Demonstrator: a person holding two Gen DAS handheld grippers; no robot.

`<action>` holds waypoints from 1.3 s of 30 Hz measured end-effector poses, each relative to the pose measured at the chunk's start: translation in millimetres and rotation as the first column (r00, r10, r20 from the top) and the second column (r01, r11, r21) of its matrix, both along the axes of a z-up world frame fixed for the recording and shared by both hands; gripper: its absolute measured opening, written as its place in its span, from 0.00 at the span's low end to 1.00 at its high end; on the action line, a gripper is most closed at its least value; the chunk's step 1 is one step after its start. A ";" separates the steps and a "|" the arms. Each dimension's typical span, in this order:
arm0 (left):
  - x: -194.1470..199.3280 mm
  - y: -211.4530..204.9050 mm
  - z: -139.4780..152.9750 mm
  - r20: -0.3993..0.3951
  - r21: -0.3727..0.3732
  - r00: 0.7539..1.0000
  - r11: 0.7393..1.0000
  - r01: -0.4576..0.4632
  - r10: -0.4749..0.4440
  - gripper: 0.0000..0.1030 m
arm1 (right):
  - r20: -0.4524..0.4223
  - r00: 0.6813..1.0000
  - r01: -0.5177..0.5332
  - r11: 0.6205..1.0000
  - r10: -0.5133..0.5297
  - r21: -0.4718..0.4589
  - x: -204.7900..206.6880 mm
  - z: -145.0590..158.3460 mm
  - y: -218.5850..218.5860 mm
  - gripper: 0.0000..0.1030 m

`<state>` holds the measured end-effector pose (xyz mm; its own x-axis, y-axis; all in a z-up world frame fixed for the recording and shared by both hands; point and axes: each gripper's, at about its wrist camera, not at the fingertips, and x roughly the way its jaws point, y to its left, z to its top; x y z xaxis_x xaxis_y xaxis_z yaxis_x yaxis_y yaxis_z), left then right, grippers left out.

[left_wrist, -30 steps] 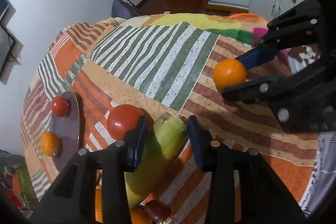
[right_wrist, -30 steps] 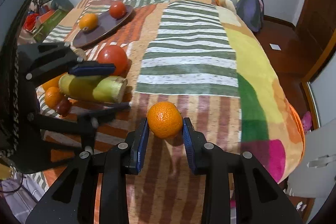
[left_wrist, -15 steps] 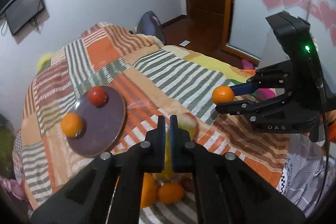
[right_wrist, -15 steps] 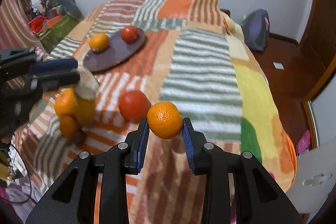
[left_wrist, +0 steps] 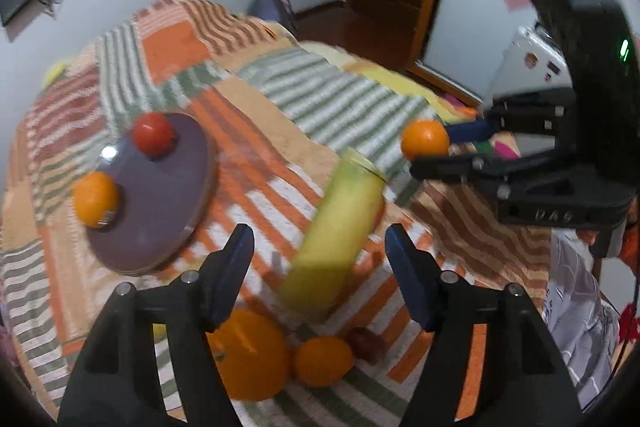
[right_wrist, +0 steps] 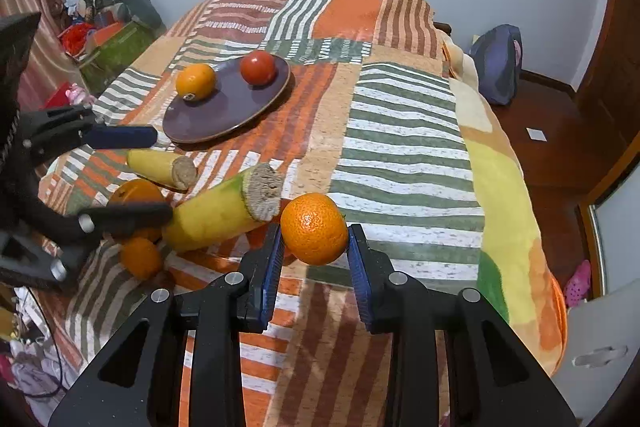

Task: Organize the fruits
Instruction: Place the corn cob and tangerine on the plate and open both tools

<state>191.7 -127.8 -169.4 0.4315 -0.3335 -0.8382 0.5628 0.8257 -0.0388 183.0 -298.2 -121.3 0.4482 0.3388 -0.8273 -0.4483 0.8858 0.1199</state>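
Gripping a mandarin orange point(right_wrist: 314, 229) between its blue pads, the right gripper point(right_wrist: 315, 255) holds it lifted above the striped blanket point(right_wrist: 404, 131) of the bed, same clamp as 0.5 s ago. The left gripper point(left_wrist: 320, 267) now stands wide open with nothing between its fingers; 0.5 s ago its jaws were nearly together on the yellow-green stalk. That big stalk piece point(left_wrist: 334, 231) now lies on the blanket just ahead of the left gripper, between its fingertips in view but not touched. In the right wrist view its cut end point(right_wrist: 262, 193) points toward the held mandarin. A smaller yellow stalk piece point(right_wrist: 162, 167) lies beyond it, near the plate. Below the left gripper sit a large orange point(left_wrist: 248, 355), a small orange point(left_wrist: 322, 361) and a dark fruit point(left_wrist: 366, 343), blurred. The brown plate point(left_wrist: 160, 211), ahead-left of the left gripper, carries a tomato point(left_wrist: 152, 133) and an orange point(left_wrist: 96, 199), unchanged. The loose tomato seen earlier by the stalk is mostly hidden behind the mandarin now.
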 end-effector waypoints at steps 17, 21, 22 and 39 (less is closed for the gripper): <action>30.6 16.6 -21.6 -0.123 -0.107 0.987 0.988 -0.112 0.099 0.41 | 0.006 1.000 0.002 1.000 -0.002 0.001 9.9 6.6 4.5 0.29; 36.0 32.6 5.3 -0.082 -0.153 0.986 0.976 -0.158 0.147 0.39 | 0.026 1.000 -0.005 1.000 0.005 0.006 14.8 15.0 13.1 0.29; 37.8 34.8 9.2 -0.074 -0.158 0.985 0.974 -0.166 0.156 0.39 | 0.030 1.000 -0.009 1.000 0.009 0.009 16.4 17.4 15.7 0.29; 72.7 131.9 52.1 0.019 -0.154 0.948 0.938 -0.312 0.318 0.37 | 0.087 0.988 -0.129 0.991 0.126 0.034 63.3 30.8 94.3 0.29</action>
